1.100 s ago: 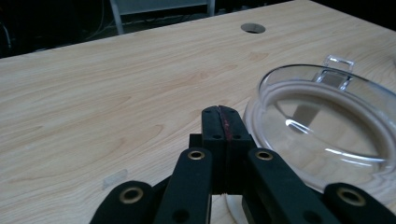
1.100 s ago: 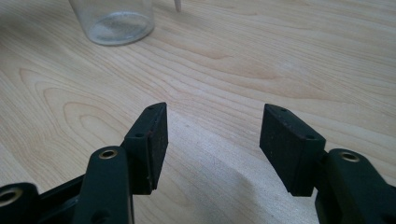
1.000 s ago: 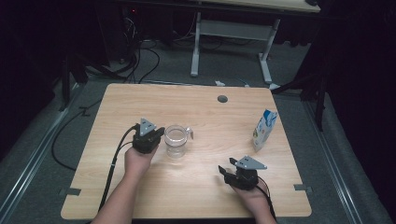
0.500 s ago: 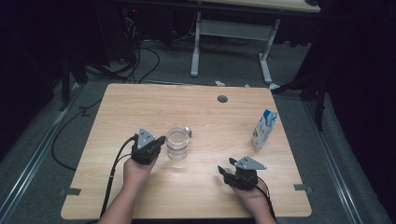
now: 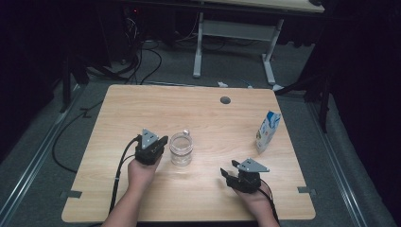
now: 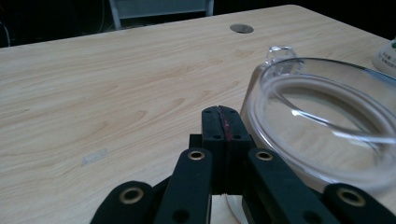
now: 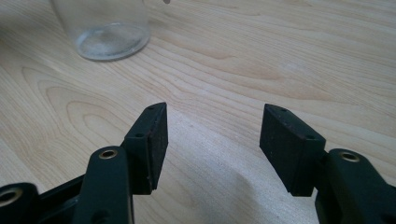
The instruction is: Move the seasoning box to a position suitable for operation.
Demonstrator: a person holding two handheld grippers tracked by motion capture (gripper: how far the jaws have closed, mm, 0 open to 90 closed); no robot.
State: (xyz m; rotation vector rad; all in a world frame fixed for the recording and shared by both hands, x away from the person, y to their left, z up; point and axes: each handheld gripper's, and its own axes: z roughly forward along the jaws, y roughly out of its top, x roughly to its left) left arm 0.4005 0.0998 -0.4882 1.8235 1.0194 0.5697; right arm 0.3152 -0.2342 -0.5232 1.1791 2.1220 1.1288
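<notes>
A clear empty glass (image 5: 181,149) with a small lip on its far rim stands upright near the middle of the wooden table (image 5: 198,116). My left gripper (image 5: 161,141) is just left of it, jaws shut with nothing between them. In the left gripper view the closed fingertips (image 6: 223,116) sit beside the glass (image 6: 322,126) near its rim; I cannot tell whether they touch it. My right gripper (image 5: 227,173) rests low at the front right, open and holding nothing. In the right gripper view the gripper (image 7: 212,135) is over bare wood, with the glass's base (image 7: 105,28) farther ahead on the left.
A small blue-and-white carton (image 5: 267,131) stands upright near the table's right edge; its edge also shows in the left gripper view (image 6: 386,56). A round cable hole (image 5: 225,100) lies at the far middle of the table. Cables and a desk frame (image 5: 236,42) are on the floor beyond.
My left hand and gripper have slid slightly back toward the near edge, staying beside the glass. The right gripper has kept still.
</notes>
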